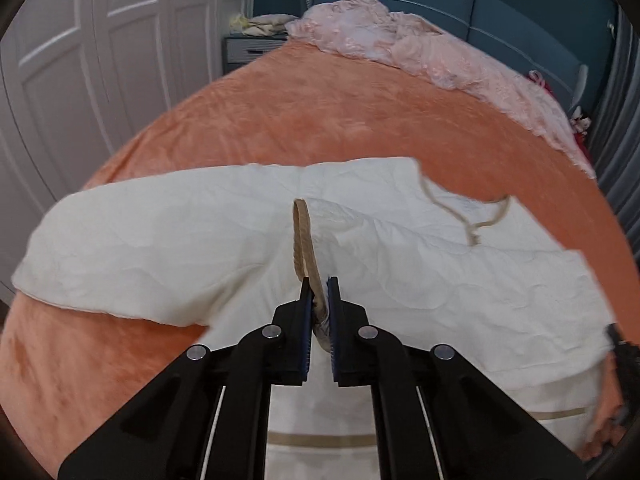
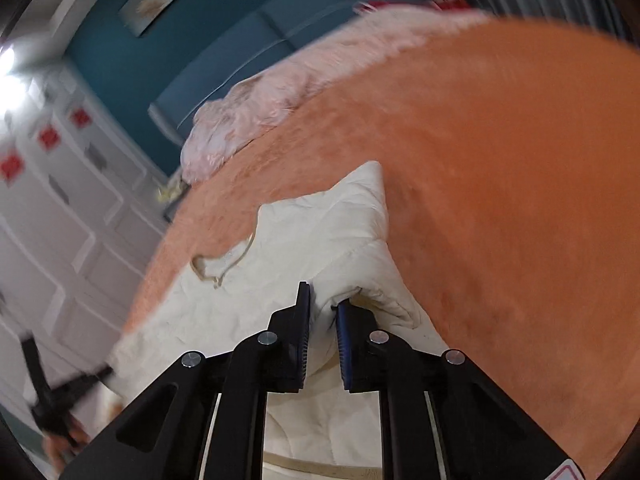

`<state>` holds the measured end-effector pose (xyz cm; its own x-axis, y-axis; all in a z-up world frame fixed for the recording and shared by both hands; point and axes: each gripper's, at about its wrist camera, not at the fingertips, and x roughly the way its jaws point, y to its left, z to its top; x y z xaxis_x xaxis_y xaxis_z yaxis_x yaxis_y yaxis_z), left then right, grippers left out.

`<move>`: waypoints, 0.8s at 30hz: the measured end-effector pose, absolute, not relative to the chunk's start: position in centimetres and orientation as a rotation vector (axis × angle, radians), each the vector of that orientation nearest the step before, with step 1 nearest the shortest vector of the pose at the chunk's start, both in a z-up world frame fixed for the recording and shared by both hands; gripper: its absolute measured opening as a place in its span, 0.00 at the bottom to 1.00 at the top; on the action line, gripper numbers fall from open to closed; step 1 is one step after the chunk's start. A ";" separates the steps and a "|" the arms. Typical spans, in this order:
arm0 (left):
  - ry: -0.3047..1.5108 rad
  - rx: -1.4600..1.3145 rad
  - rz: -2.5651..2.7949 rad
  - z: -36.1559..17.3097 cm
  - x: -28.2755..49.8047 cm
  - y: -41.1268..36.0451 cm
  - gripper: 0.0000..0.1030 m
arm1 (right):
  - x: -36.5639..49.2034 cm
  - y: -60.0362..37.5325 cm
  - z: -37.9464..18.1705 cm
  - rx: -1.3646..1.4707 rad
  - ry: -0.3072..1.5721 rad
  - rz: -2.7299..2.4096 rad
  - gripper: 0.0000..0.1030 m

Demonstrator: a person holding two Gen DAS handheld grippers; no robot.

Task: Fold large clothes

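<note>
No readable brand, label or writing anywhere; only a blurred red-and-white sticker corner (image 2: 568,472) at the bottom edge of the right wrist view, too small to make out, and red square decorations (image 2: 48,138) on the white cupboard doors (image 2: 60,240), smeared by motion. Spread across the orange bedspread (image 1: 280,112) lies a large cream garment (image 1: 160,240), crumpled, with a beige drawstring (image 1: 476,224) trailing over its upper right part and a beige stripe (image 1: 320,438) running across near the bottom. Clenched on a beige band of that garment (image 1: 304,236), the left gripper (image 1: 319,280), its blue pads pinching the looped strip so it stands up from the cloth. Clamped on a thick fold of the cream garment (image 2: 280,240), the right gripper (image 2: 323,296), fabric bunched between the pads at the garment's right edge, beside bare orange bedspread (image 2: 500,180). Farther back, a heap of pink lacy bedding (image 1: 380,40) against a teal headboard (image 1: 520,12); a grey nightstand (image 1: 248,50) with pale items on top at the left; white panelled wardrobe doors (image 1: 100,40) alongside. Seen blurred at the left edge of the right wrist view, the other black gripper (image 2: 60,396).
</note>
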<state>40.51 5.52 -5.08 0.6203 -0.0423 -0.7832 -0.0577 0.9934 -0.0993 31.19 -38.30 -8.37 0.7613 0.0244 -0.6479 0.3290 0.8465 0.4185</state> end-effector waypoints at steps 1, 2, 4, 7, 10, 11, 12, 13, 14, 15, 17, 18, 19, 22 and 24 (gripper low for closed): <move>0.929 -0.112 0.019 -6.4 40.7 5.7 0.06 | 31.4 -38.1 -9.0 0.520 0.720 -0.189 0.12; 0.949 -0.108 0.020 -7.4 40.8 5.8 0.06 | 31.6 -37.8 -10.1 0.503 0.759 -0.208 0.11; 0.991 -0.097 0.035 -9.9 40.8 5.9 0.06 | 31.7 -38.0 -11.5 0.485 0.796 -0.226 0.11; 0.976 -0.053 0.050 -12.2 39.9 5.5 0.07 | 31.4 -37.4 -12.4 0.444 0.826 -0.241 0.11; 0.936 -0.009 0.077 -12.6 39.5 4.9 0.08 | 31.7 -36.4 -12.9 0.372 0.848 -0.271 0.11; 0.918 0.008 0.088 -13.0 39.3 4.6 0.09 | 31.7 -36.3 -13.0 0.354 0.853 -0.278 0.12; 0.905 0.022 0.095 -13.3 39.2 4.4 0.09 | 31.7 -36.0 -13.2 0.325 0.858 -0.290 0.13; 0.887 0.038 0.103 -13.4 39.0 4.1 0.09 | 31.7 -35.8 -13.2 0.305 0.860 -0.298 0.14; 0.868 0.058 0.114 -13.6 38.8 3.8 0.09 | 31.8 -35.7 -13.2 0.287 0.862 -0.305 0.14; 0.855 0.073 0.122 -13.7 38.8 3.5 0.09 | 31.8 -35.5 -13.2 0.270 0.862 -0.314 0.15; 0.833 0.113 0.143 -13.9 38.5 3.0 0.09 | 31.6 -35.4 -12.9 0.257 0.864 -0.338 0.16; 0.827 0.126 0.150 -13.8 38.3 2.9 0.09 | 31.3 -35.3 -12.7 0.254 0.864 -0.356 0.17; 0.822 0.135 0.155 -13.9 38.2 2.8 0.09 | 30.6 -35.1 -12.1 0.257 0.858 -0.388 0.18; 0.810 0.132 0.157 -13.8 38.1 2.9 0.10 | 27.4 -33.1 -8.9 0.286 0.745 -0.447 0.24; 0.808 0.125 0.153 -13.9 38.2 3.0 0.10 | 26.9 -30.2 -6.8 0.252 0.686 -0.389 0.25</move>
